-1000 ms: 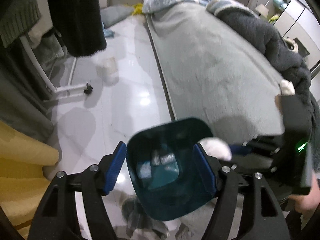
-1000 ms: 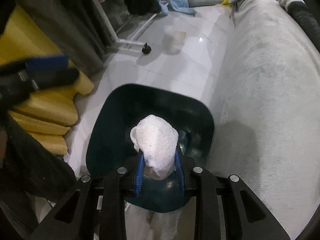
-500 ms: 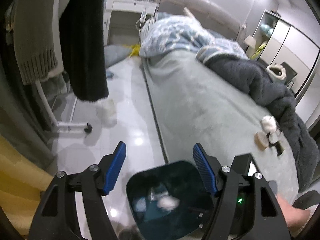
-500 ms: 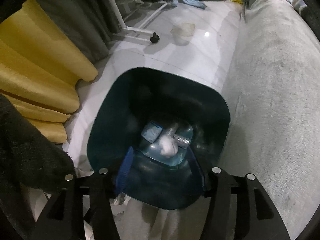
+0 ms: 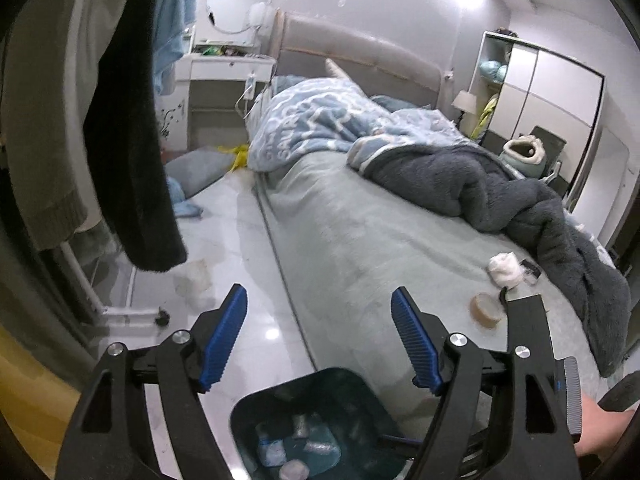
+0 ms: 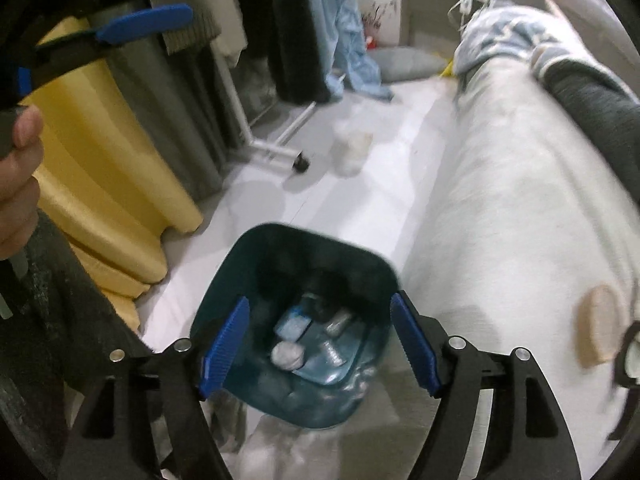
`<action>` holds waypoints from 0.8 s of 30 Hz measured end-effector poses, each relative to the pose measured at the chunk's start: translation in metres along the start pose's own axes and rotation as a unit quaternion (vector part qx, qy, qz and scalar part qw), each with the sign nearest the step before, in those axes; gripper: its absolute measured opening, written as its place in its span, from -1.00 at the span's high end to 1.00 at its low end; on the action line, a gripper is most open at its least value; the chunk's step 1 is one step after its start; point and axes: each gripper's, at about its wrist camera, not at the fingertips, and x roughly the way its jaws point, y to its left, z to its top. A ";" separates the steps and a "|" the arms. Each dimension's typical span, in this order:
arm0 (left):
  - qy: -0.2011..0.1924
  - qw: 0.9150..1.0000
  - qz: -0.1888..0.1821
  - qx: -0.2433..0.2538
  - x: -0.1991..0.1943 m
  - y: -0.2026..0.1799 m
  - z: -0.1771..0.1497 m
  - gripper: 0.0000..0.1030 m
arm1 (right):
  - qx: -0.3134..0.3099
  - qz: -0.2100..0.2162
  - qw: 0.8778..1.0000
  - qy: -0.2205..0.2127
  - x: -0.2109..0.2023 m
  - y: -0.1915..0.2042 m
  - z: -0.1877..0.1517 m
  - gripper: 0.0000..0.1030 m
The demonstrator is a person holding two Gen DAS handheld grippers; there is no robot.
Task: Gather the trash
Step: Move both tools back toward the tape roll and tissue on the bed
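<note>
Since 1 s ago the right gripper [image 6: 318,342] has let go of the white wad [image 6: 286,355], which now lies in the dark teal bin [image 6: 256,252]; its jaws are opening with nothing between them, as are the left gripper's [image 5: 319,336]. Bin sits on the floor strip [image 5: 236,248] between bed edge [image 5: 280,256] and yellow curtain [image 6: 100,160]. Only the left view shows 1 more white wad [image 5: 505,268] beside a tape roll [image 5: 486,309] on the bed.

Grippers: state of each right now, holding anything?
Left gripper: jaws opening, nothing between them.
Right gripper: jaws opening, empty, above the bin.
</note>
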 end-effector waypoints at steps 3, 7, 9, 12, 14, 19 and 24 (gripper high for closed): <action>-0.011 1.000 -0.012 0.005 0.000 -0.012 0.004 -0.53 | 0.004 -0.011 1.000 -0.026 -0.015 -0.012 -0.004 -0.45; -0.024 0.999 -0.026 0.020 0.001 -0.033 0.007 -0.56 | 0.012 -0.026 0.998 -0.059 -0.037 -0.025 -0.009 -0.45; -0.027 0.999 -0.032 0.025 0.002 -0.042 0.007 -0.58 | 0.018 -0.036 0.997 -0.072 -0.048 -0.034 -0.012 -0.46; -0.029 0.998 -0.038 0.032 0.006 -0.054 0.006 -0.61 | 0.032 -0.052 0.994 -0.095 -0.063 -0.051 -0.018 -0.47; -0.028 0.998 -0.044 0.035 0.009 -0.063 0.005 -0.61 | 0.042 -0.060 0.992 -0.105 -0.072 -0.062 -0.023 -0.48; -0.024 0.997 -0.052 0.042 0.017 -0.079 0.004 -0.63 | 0.062 -0.085 0.986 -0.126 -0.092 -0.087 -0.036 -0.55; -0.016 0.996 -0.065 0.051 0.027 -0.097 0.002 -0.63 | 0.084 -0.103 0.981 -0.138 -0.101 -0.111 -0.049 -0.56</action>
